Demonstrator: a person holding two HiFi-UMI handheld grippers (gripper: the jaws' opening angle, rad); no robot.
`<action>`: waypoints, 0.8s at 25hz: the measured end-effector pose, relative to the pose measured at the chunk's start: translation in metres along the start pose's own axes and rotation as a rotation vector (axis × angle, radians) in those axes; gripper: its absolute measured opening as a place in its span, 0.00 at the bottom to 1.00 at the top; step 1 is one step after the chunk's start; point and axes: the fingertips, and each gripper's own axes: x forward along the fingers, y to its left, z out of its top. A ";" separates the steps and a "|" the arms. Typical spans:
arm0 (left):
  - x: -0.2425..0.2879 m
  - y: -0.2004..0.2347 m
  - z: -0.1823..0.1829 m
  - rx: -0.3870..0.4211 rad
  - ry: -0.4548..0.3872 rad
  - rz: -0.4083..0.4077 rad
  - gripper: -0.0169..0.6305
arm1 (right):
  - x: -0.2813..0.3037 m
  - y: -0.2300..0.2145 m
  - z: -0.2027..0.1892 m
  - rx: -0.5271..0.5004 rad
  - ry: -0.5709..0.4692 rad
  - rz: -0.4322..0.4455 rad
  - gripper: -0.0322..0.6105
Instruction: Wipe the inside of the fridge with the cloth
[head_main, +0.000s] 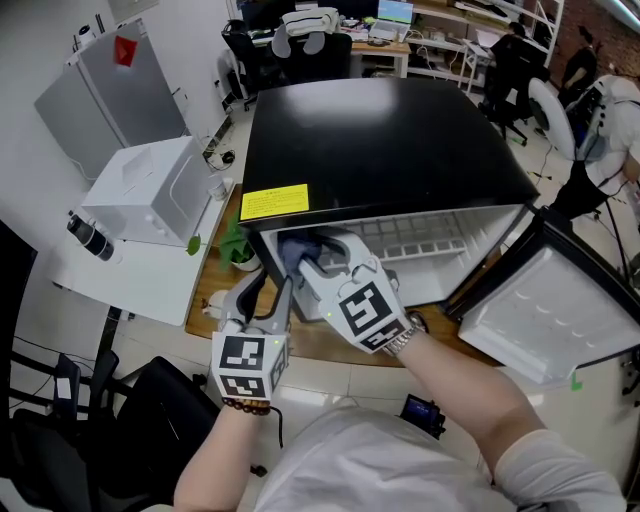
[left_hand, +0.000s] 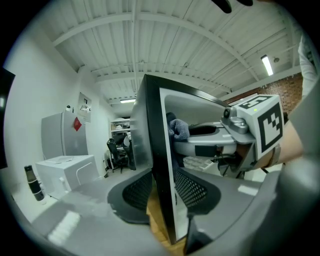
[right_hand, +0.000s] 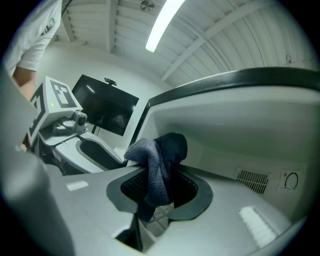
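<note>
A small black fridge stands with its door swung open to the right. My right gripper reaches into the upper left of the white interior, shut on a dark blue-grey cloth. In the right gripper view the cloth bunches up between the pads of the right gripper, close to the white inner wall. My left gripper straddles the front edge of the fridge's left side wall; the pads of the left gripper sit against both faces of it.
A wire shelf shows inside the fridge and a vent on its inner wall. The fridge sits on a wooden board. A white box and a black bottle are at left. Desks, chairs and a person stand behind.
</note>
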 end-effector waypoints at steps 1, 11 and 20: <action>0.000 0.000 0.000 0.003 0.001 0.003 0.24 | 0.002 -0.002 -0.001 0.003 0.002 -0.004 0.22; 0.003 0.000 -0.002 0.012 0.003 0.032 0.25 | 0.016 -0.017 -0.013 0.032 0.027 -0.037 0.21; 0.004 0.000 -0.002 0.014 0.002 0.038 0.25 | 0.032 -0.032 -0.029 0.071 0.070 -0.074 0.21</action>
